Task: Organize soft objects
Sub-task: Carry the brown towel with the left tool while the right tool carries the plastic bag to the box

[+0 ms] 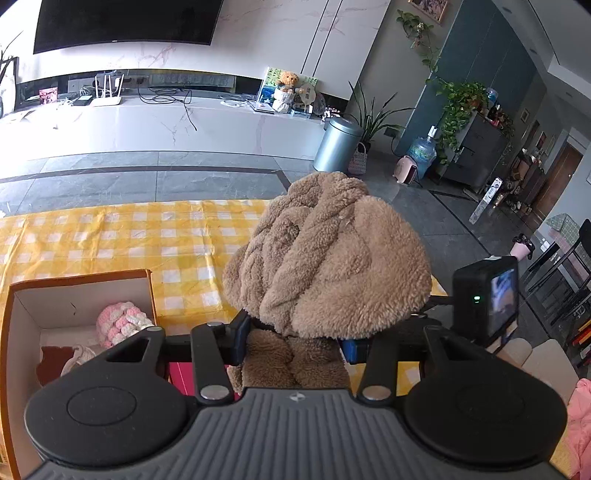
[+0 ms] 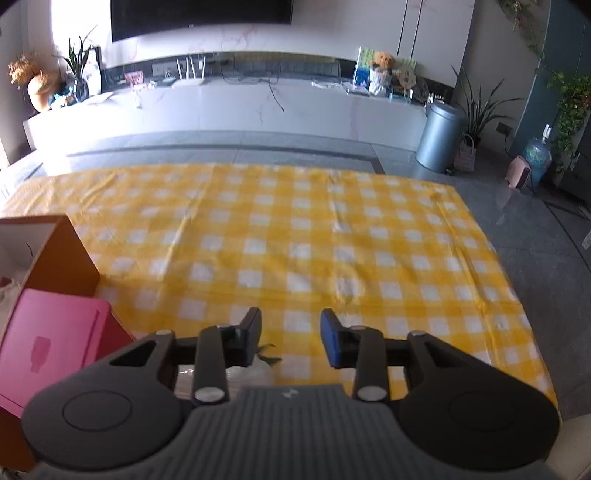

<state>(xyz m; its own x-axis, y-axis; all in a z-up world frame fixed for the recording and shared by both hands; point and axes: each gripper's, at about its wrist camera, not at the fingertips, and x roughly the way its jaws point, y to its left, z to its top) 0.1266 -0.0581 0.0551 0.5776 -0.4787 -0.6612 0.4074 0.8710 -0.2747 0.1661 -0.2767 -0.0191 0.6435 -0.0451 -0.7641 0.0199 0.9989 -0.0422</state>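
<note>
We carry a brown fleece hat (image 1: 325,258) pinched in our left gripper (image 1: 293,338); next, lower it into the box (image 1: 79,282) at lower left. Right gripper (image 2: 290,338) fingers hang open.

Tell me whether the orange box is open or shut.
Open. The orange box has no lid on, and its white inside shows a pink-and-white knit item lying in it.

Soft, even daylight fills both views, with no hard shadows on the tabletop (image 2: 295,229). In the right wrist view a window glare at the upper left washes out the white wall (image 2: 74,33), and the whole picture is slightly blurred. The left wrist view is sharper, though its far right side is dim. Straight lines bow toward the edges, and the corners darken.
</note>
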